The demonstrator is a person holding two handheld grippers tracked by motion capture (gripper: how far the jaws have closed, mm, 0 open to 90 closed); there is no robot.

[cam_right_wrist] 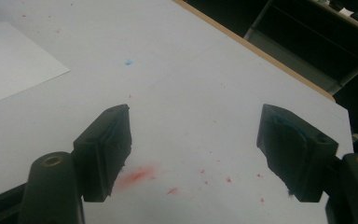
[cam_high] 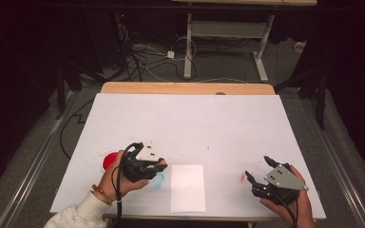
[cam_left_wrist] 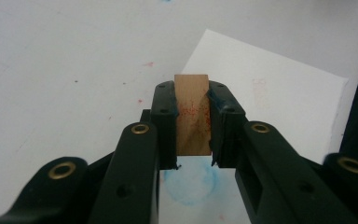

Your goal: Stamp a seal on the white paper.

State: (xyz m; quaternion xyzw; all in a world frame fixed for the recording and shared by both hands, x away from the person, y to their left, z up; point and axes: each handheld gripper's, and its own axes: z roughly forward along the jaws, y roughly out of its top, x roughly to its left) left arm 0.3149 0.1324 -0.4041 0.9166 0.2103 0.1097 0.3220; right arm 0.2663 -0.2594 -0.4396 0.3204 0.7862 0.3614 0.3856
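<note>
Stamp work, looks like. The left gripper (cam_left_wrist: 192,122) has its two black jaws clamped on a small rectangular wooden block (cam_left_wrist: 192,114) with red ink speckled across its face, and it's hanging over the near-left part of the white table cover (cam_high: 180,118), just beside the near-left edge of the white rectangular sheet of paper (cam_high: 188,188). My guess is the block is pinched by its sides so one face stays free to press down on the sheet.

The right gripper (cam_right_wrist: 193,151) is spread wide with nothing between its pads, parked low over a red smear (cam_right_wrist: 134,177) on the cover, well apart from the sheet. Probably just waiting its turn.

Count: one block, one sheet, one round red pad-like thing (cam_high: 109,160) behind the left hand (can't tell exactly what it is), one faint blue ring stain (cam_left_wrist: 191,183), two grippers.
</note>
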